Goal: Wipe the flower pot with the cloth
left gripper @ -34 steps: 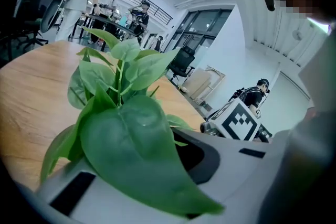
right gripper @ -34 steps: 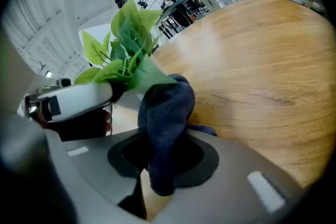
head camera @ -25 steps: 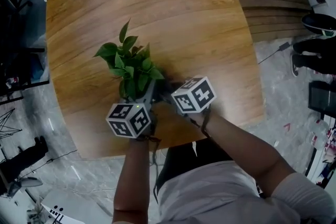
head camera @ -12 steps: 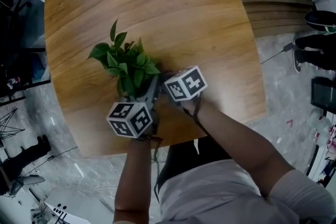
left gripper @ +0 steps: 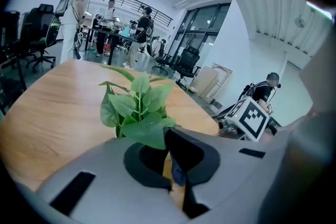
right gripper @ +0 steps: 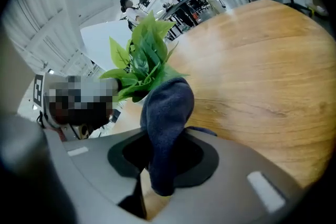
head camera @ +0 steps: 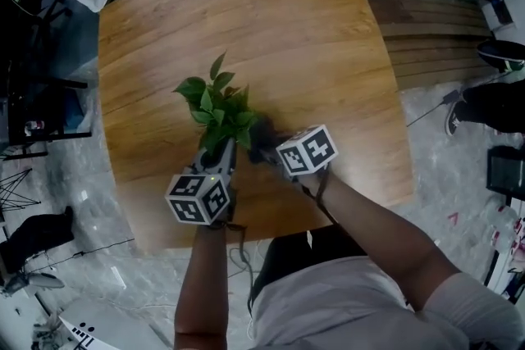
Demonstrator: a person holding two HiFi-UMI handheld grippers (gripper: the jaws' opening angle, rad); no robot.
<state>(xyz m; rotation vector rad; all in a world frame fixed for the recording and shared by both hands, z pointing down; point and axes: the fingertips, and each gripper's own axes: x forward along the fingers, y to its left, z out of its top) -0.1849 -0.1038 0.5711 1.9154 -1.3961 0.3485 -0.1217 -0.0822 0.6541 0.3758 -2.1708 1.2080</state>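
Note:
A leafy green plant (head camera: 217,106) stands near the front of the round wooden table (head camera: 287,29). Its flower pot is hidden under the leaves and behind the jaws, apart from a pale sliver (left gripper: 116,132) in the left gripper view. My left gripper (head camera: 223,150) reaches in from the front and is shut at the pot's rim, right below the foliage (left gripper: 139,107). My right gripper (head camera: 264,145) is shut on a dark blue cloth (right gripper: 167,123). The cloth (head camera: 261,134) bulges out of the jaws against the plant's right side (right gripper: 144,60).
The table's front edge (head camera: 271,221) lies just under both grippers. Wide bare wood (right gripper: 262,71) stretches beyond the plant. Several people and office chairs (left gripper: 184,63) stand past the far end. Slatted wooden boards (head camera: 426,29) lie on the floor at the right.
The right gripper has moved slightly nearer the plant with the cloth. The left gripper has stayed at the pot. The head camera has shifted.

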